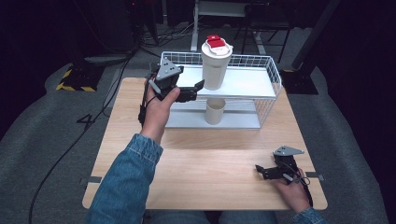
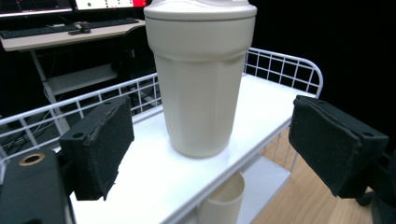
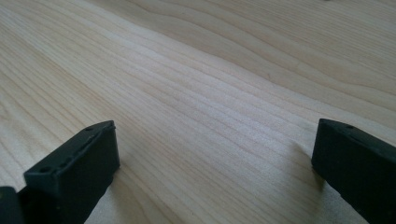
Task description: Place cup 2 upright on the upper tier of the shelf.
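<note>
Tumbler (image 2: 200,79), cream with a red flip lid, stands upright on the white top shelf of the wire rack (image 1: 261,85); a smaller cup (image 1: 215,111) sits on the shelf below. The left gripper (image 2: 205,154) faces it, jaws spread and clear of its sides. It looks rigid, smooth, possibly slippery and top-heavy; a grip at mid-body seems safest. The right gripper (image 1: 262,171) rests spread on the wooden table (image 3: 210,93).

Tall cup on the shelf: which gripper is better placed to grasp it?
Left. The left gripper sits open beside the cup; the right gripper lies far off on the table.
</note>
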Action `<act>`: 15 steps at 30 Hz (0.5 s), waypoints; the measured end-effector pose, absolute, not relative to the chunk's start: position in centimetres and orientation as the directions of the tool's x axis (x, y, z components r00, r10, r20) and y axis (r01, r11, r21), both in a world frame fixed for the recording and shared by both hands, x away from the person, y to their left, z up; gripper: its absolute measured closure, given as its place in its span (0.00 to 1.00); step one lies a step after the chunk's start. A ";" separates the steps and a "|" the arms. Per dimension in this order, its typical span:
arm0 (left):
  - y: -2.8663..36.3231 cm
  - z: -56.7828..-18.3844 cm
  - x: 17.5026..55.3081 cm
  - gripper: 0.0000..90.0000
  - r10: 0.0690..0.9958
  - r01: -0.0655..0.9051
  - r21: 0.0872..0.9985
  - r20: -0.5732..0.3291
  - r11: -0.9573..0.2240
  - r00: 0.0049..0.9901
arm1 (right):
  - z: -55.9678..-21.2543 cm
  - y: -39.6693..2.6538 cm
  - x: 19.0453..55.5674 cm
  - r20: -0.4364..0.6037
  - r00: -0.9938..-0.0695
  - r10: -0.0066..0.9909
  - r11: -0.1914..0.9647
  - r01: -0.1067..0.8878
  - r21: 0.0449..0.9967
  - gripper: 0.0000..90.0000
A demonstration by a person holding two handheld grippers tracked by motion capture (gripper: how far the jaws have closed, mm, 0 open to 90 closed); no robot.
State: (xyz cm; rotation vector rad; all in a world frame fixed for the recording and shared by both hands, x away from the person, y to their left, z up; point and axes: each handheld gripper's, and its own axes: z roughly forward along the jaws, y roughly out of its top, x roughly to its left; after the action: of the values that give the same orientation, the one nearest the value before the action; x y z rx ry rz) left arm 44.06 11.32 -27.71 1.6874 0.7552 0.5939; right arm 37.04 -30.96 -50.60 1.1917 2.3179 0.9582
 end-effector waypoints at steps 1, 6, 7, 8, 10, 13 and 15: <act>11.5 -27.8 43.7 0.16 0.747 0.176 0.972 0.001 -0.158 0.665 | -50.6 -31.0 37.0 -0.012 -0.578 0.816 0.413 0.570 0.710 0.01; 12.9 -28.4 41.4 0.17 0.743 0.176 0.968 0.016 -0.180 0.669 | -50.6 -30.9 37.0 -0.011 -0.582 0.813 0.416 0.568 0.710 0.01; 13.1 -28.6 41.0 0.17 0.743 0.177 0.967 0.020 -0.186 0.669 | -50.6 -30.9 37.1 -0.010 -0.584 0.811 0.417 0.567 0.711 0.01; 13.4 -28.7 40.5 0.17 0.743 0.178 0.966 0.021 -0.188 0.669 | -50.6 -30.9 37.0 -0.008 -0.585 0.811 0.416 0.568 0.710 0.01; 13.9 -29.0 39.8 0.17 0.744 0.180 0.966 0.017 -0.185 0.668 | -50.6 -30.9 37.0 -0.008 -0.585 0.811 0.417 0.568 0.710 0.01; 14.6 -29.4 38.9 0.17 0.745 0.182 0.966 0.016 -0.183 0.667 | -50.6 -30.9 37.1 -0.011 -0.587 0.810 0.419 0.564 0.711 0.01; 15.3 -29.7 38.1 0.17 0.739 0.183 0.965 0.015 -0.186 0.673 | -50.6 -30.9 37.1 -0.011 -0.588 0.809 0.419 0.563 0.712 0.01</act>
State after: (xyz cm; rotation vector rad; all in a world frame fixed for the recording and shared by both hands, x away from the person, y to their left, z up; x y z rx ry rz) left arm 38.15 15.26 -29.68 1.7204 0.7487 0.5936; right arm 37.05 -30.89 -50.61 1.1775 2.3258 0.9656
